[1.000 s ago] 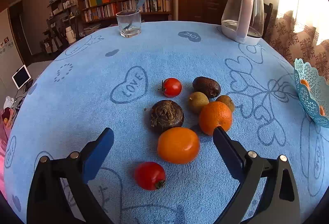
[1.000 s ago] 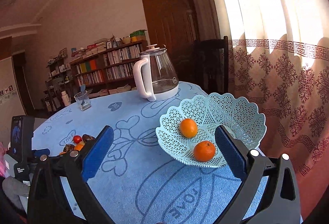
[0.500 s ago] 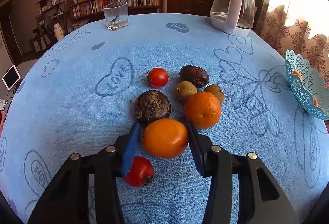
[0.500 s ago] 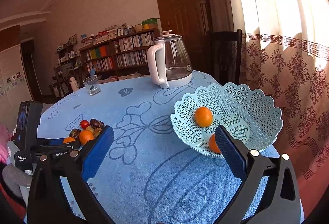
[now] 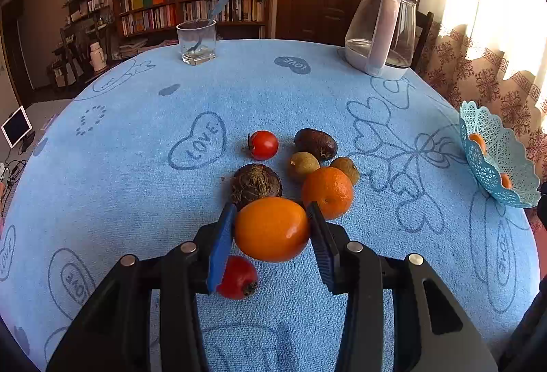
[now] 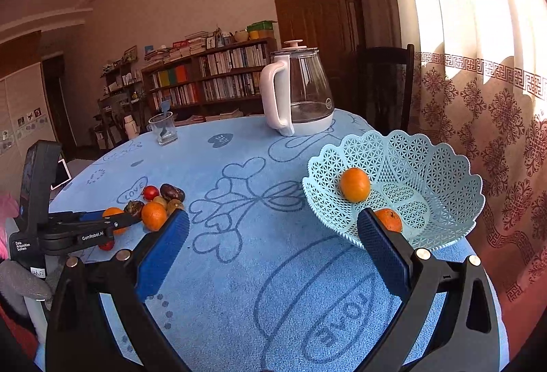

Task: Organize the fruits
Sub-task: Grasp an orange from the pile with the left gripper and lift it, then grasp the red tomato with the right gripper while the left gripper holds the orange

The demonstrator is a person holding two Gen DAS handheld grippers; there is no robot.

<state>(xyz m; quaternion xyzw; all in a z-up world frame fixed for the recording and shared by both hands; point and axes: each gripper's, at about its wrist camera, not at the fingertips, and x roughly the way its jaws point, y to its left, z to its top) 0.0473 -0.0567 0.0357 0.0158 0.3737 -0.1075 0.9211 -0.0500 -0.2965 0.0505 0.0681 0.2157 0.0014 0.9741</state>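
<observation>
On the tablecloth (image 5: 307, 98), left hand-held gripper (image 5: 271, 228) pinches one of two oranges (image 5: 271, 228); right hand-held gripper (image 6: 273, 235) spread.

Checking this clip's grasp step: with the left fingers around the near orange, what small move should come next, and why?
Probably a short straight lift. The left gripper has just closed, its fingers pressing both sides of the near orange. A tomato, a dark round fruit and a second orange crowd it, so rising first avoids knocking them before heading to the basket.
</observation>
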